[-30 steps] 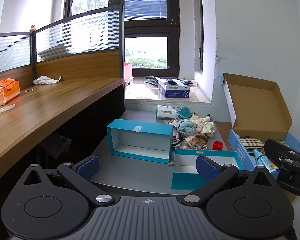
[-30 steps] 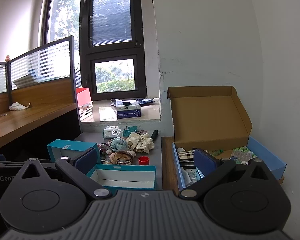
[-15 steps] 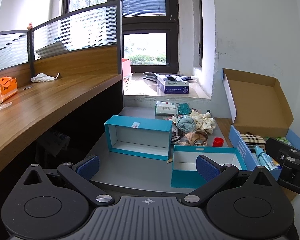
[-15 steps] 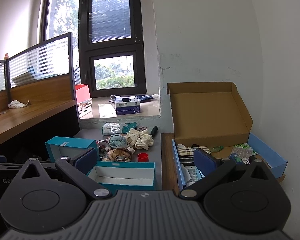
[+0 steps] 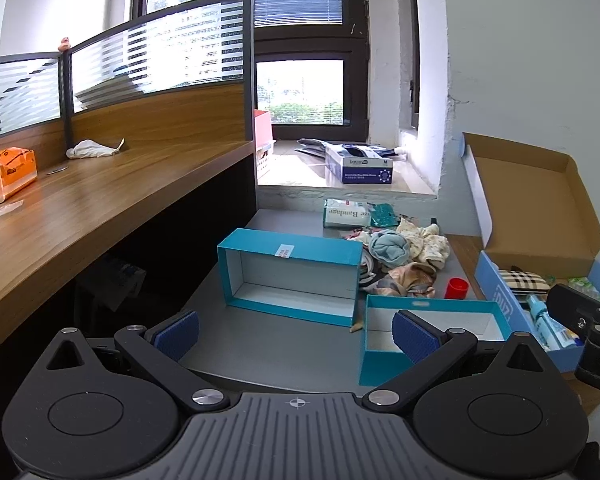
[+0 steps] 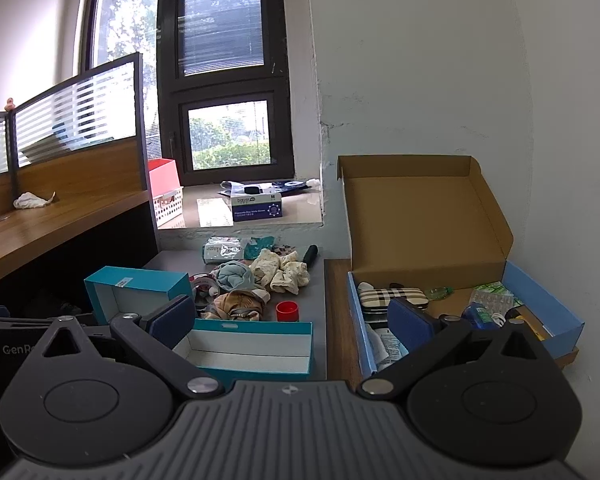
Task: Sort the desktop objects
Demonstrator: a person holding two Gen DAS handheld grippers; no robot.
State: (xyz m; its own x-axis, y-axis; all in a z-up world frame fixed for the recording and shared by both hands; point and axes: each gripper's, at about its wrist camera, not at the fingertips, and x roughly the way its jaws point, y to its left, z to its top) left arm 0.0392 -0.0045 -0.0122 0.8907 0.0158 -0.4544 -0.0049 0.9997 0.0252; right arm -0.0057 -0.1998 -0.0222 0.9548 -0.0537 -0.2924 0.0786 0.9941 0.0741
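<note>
Two empty teal boxes lie on the grey desk: a far one (image 5: 292, 276) (image 6: 136, 294) and a near one (image 5: 432, 320) (image 6: 248, 346). Behind them is a pile of cloth scrunchies (image 5: 404, 256) (image 6: 260, 280), a red cap (image 5: 457, 289) (image 6: 287, 312) and a bandage packet (image 5: 346, 213) (image 6: 222, 249). An open blue cardboard box (image 5: 500, 300) (image 6: 540, 300) at the right holds a plaid case (image 6: 392, 295) and small items. My left gripper (image 5: 296, 334) and my right gripper (image 6: 290, 318) are both open and empty, held back from the objects.
A long wooden desk (image 5: 80, 208) with a partition runs along the left. An orange packet (image 5: 8, 172) and a white cloth (image 5: 90, 149) lie on it. A glove box (image 5: 360, 168) (image 6: 256, 206) sits on the window sill. A white wall (image 6: 420, 80) stands behind the cardboard box.
Both views have shifted slightly, so the boxes and pile sit a little differently in frame. Both grippers stay open and empty.
</note>
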